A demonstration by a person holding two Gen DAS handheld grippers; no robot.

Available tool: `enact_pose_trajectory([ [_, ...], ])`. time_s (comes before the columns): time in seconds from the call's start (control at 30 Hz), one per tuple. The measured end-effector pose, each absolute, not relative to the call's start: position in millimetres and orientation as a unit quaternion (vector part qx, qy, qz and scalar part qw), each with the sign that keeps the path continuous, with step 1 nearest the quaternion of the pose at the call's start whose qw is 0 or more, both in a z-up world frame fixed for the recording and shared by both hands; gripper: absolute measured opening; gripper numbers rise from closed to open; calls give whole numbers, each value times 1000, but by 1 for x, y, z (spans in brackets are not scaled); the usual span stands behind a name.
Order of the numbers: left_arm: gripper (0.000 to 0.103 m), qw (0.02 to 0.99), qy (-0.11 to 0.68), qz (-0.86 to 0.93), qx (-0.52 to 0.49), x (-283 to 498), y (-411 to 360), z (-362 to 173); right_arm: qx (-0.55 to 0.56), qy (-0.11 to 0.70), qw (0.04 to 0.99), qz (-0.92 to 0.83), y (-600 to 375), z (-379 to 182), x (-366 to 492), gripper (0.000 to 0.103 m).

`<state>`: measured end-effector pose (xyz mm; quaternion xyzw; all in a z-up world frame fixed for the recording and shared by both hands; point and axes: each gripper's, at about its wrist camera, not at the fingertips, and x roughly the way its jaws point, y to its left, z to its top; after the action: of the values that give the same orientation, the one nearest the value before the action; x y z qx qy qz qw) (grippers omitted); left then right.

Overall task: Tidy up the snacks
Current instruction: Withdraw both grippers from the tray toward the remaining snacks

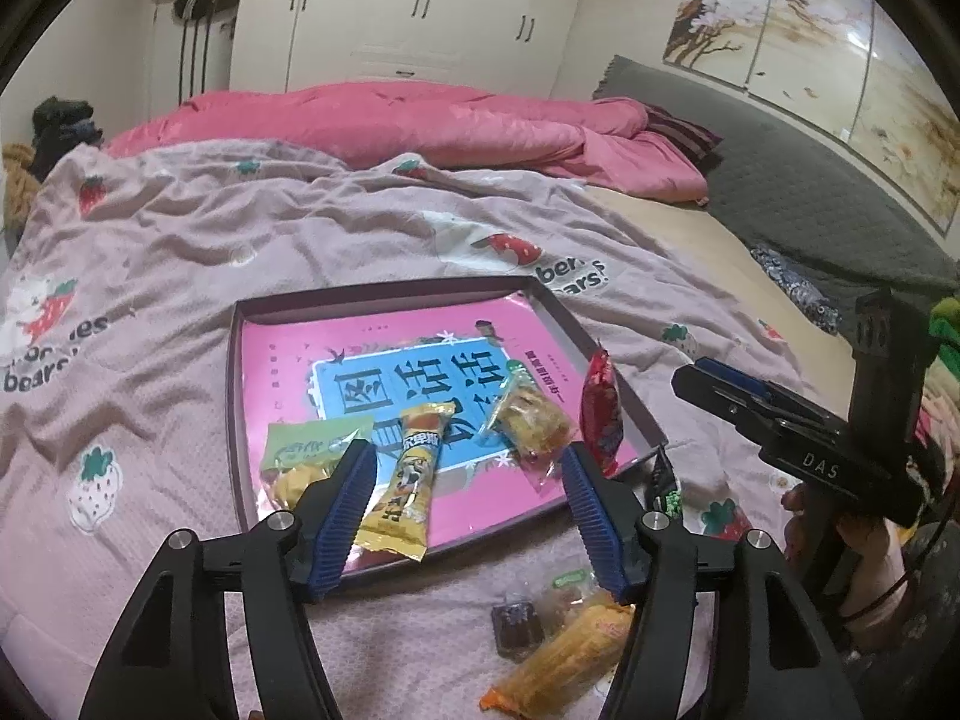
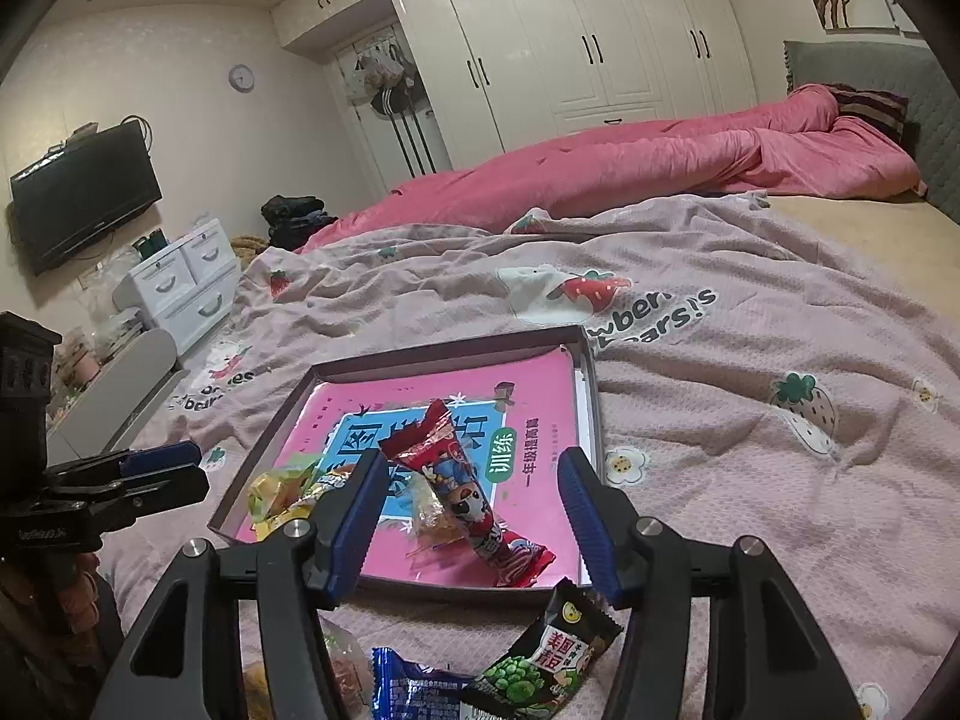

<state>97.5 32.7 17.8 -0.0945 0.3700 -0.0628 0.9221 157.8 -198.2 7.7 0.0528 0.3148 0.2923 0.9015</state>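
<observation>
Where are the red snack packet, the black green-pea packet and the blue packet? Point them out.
red snack packet [image 2: 465, 492], right wrist view, middle of wrapper
black green-pea packet [image 2: 543, 657], right wrist view, printed front
blue packet [image 2: 414, 690], right wrist view, wrapper centre

A: The red snack wrapper [image 2: 474, 504] and the black pea packet [image 2: 546, 654] look like glossy plastic film, crinkled.

B: The pink booklet [image 1: 288, 348] in the tray [image 1: 234, 396] is shiny paper. The blanket [image 1: 240, 228] is matt, textured cloth.

A: Left gripper [image 1: 468, 468]: matt black plastic, ribbed blue pads [image 1: 342, 516], bright metal screws.

B: The wardrobe doors [image 2: 540, 42] are glossy.
</observation>
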Motion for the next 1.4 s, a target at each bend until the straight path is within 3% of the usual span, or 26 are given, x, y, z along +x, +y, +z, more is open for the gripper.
enact_pose_trajectory([
  [0.3,74,922,373,-74,-69,87,21,17,54,315,901,292,-202,10,152,61],
  [1.4,75,903,408,-130,13,54,-26,0,60,332,902,268,-210,8,144,63],
])
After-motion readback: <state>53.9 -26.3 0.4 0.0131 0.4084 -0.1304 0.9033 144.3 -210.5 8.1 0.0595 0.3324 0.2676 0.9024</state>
